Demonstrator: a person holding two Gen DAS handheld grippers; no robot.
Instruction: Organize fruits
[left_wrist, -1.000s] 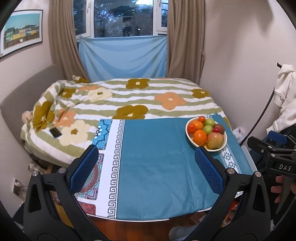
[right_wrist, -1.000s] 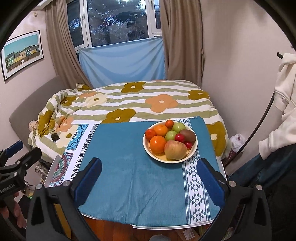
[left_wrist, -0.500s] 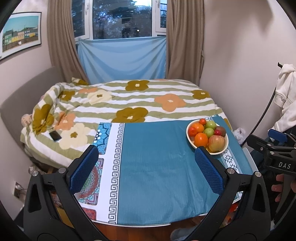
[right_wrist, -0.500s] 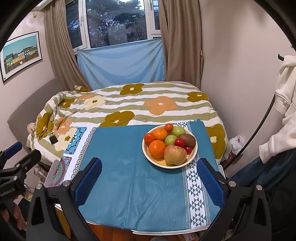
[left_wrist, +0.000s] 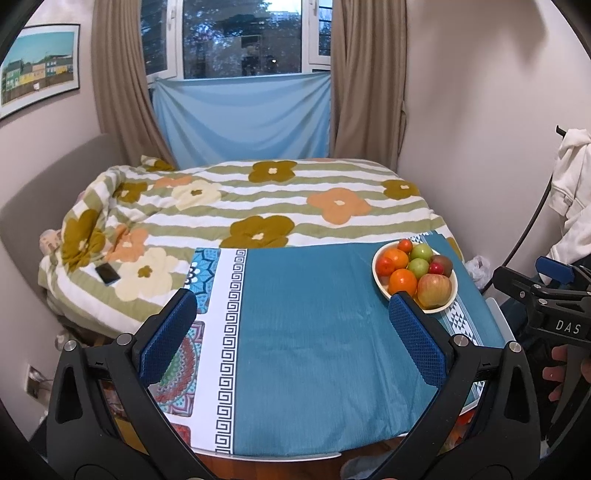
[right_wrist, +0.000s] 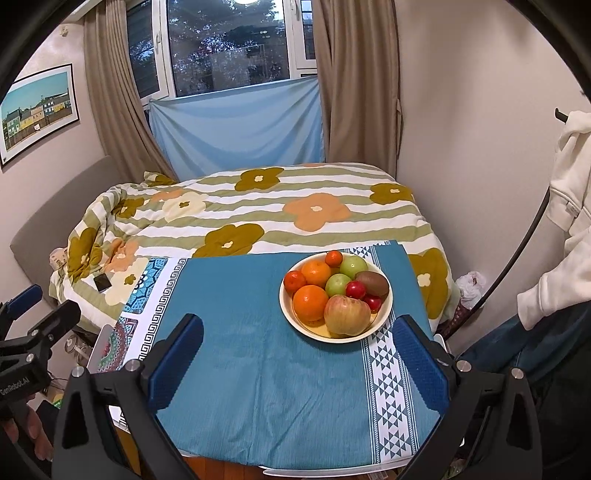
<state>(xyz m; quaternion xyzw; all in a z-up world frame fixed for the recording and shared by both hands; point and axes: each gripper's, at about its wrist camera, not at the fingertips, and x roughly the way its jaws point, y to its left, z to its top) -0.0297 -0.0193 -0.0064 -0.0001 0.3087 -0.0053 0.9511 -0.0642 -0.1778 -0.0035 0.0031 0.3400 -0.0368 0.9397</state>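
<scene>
Near the far right corner of the cloth-covered tabletop (right_wrist: 258, 369), a round cream bowl (right_wrist: 384, 314) holds smooth oranges, green apples, a fuzzy kiwi (right_wrist: 373, 282). Left gripper (left_wrist: 291, 332) and right gripper (right_wrist: 295, 354) both spread wide, empty.

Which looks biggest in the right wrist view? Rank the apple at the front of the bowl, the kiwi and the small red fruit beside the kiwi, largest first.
1. Apple: largest, though it also sits nearest the camera in the bowl.
2. Kiwi.
3. Small red fruit: clearly smallest.
</scene>
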